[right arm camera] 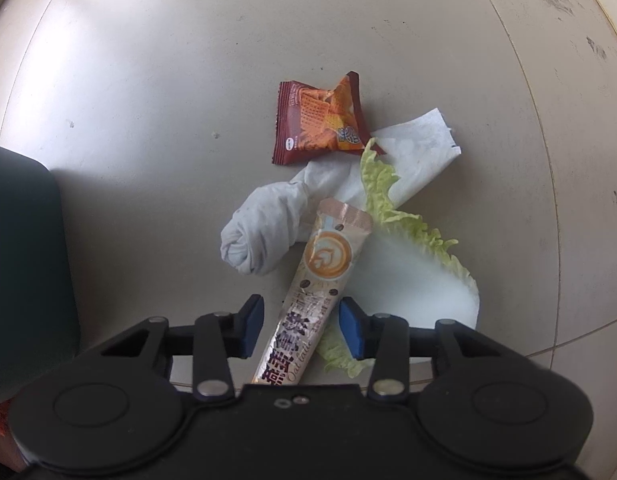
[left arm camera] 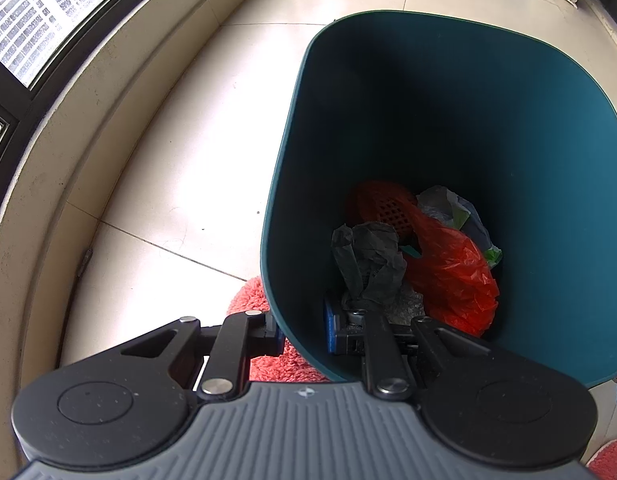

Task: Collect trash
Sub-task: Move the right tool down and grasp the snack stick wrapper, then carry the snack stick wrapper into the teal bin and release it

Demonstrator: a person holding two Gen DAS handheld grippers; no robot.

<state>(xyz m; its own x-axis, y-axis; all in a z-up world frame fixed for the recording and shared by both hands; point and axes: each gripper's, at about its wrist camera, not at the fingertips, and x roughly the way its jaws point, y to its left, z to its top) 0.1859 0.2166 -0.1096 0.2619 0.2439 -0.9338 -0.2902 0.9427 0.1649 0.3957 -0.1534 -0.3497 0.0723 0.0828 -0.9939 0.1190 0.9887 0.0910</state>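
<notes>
Glossy foil sachet [right arm camera: 308, 304], printed "Oat latte", lies on the tiled floor [right arm camera: 148, 80] with its lower part between the blue fingers [right arm camera: 350, 330] of the right gripper [right arm camera: 301, 326]. These stand apart on both sides, and I see no pad pressing on it yet, so it is not held. Its upper end rests on a twisted white tissue [right arm camera: 264, 232] and beside a cabbage leaf [right arm camera: 404, 232]; a brown snack wrapper [right arm camera: 320, 120] lies further away. To do this step well, the fingers should close across the narrow width of the sachet only, without catching the leaf under its right edge. The left gripper [left arm camera: 304, 332] is clenched on the rim of the teal bin [left arm camera: 428, 100], one finger inside and one outside, which holds the bin ready.
</notes>
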